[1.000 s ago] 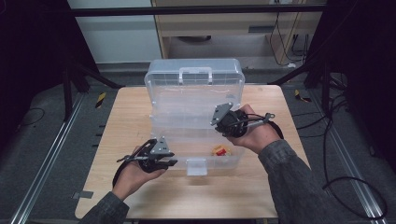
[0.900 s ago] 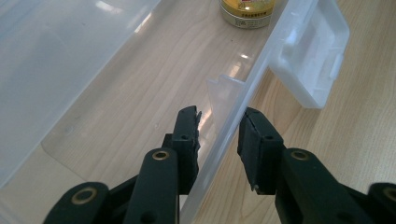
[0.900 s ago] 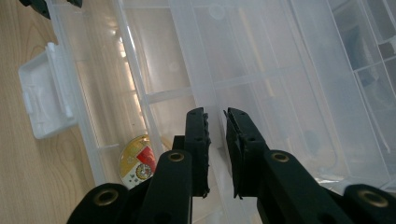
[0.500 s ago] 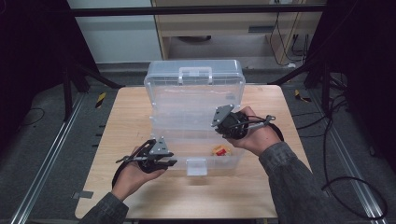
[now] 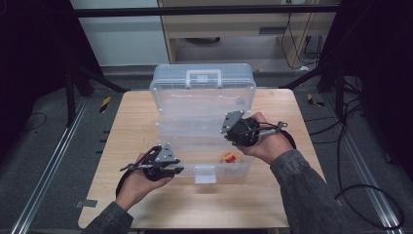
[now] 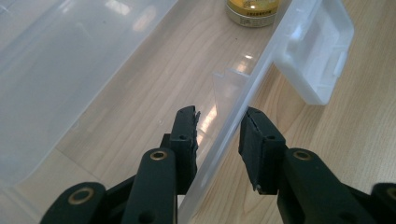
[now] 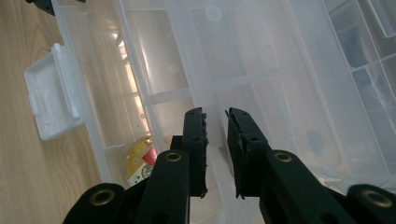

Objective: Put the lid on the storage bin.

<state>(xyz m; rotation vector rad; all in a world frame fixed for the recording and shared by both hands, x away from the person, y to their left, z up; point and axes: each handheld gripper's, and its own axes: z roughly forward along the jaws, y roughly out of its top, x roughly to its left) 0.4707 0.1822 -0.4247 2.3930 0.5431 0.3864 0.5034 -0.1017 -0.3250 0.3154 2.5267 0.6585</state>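
My left gripper (image 6: 218,135) straddles the front wall of the clear plastic organizer box (image 5: 204,92), one jaw inside and one outside, with gaps either side of the wall, so it is parted and not pinching. My right gripper (image 7: 215,126) hovers over the tiered trays (image 7: 261,70) with its jaws a narrow slit apart; I cannot tell if they touch the tray edge between them. The box sits mid-table (image 5: 131,122), its long axis running side to side, lid raised at the back with the handle (image 5: 203,77) on top and the latch (image 5: 204,173) toward me. The left gripper view shows the yellow tin (image 6: 252,10) from the side; the right gripper view shows its red and gold top (image 7: 140,163).
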